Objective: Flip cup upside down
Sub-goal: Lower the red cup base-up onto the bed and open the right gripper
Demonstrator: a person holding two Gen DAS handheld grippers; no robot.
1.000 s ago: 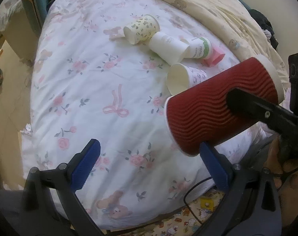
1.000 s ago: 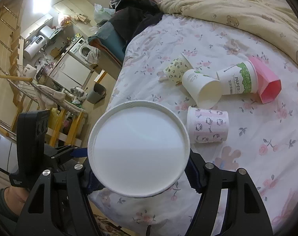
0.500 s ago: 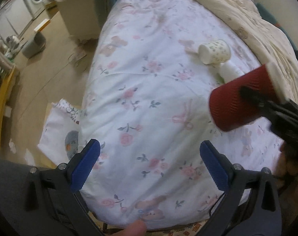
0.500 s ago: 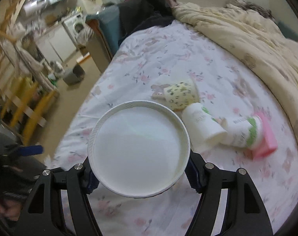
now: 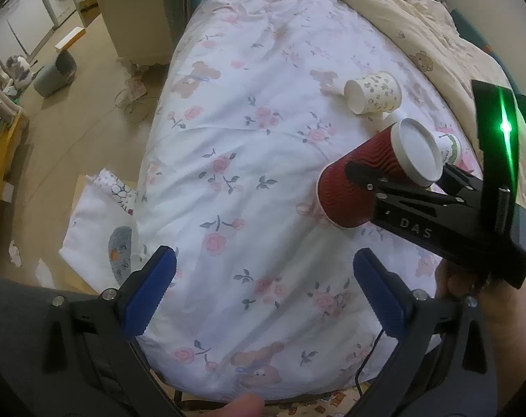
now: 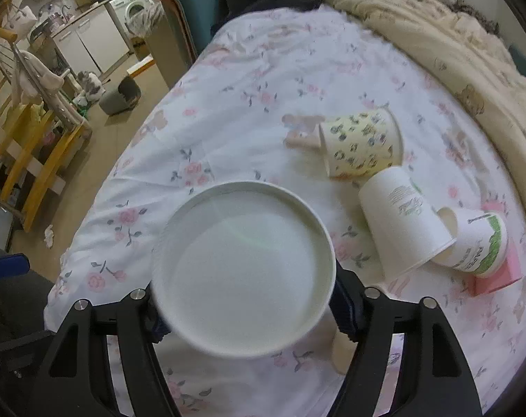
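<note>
A red ribbed paper cup (image 5: 363, 180) with a white bottom is held tilted in the air above the floral bed sheet (image 5: 256, 160). My right gripper (image 5: 394, 187) is shut on it from the right. In the right wrist view the cup's white round end (image 6: 243, 288) faces the camera and fills the space between the fingers, hiding the fingertips of my right gripper (image 6: 245, 309). My left gripper (image 5: 263, 295) is open and empty, low over the sheet's front edge, left of and below the cup.
Several paper cups lie on their sides on the sheet: a leopard-print one (image 6: 361, 144), a plain white one (image 6: 401, 222), a green-printed one (image 6: 478, 246), beside a pink box (image 6: 499, 274). A beige blanket (image 6: 436, 45) covers the far side. Floor, bin and cabinets are left.
My right gripper has turned the red cup, so its white end now shows in the left wrist view. My left gripper has swung left, away from the cup, and stayed open.
</note>
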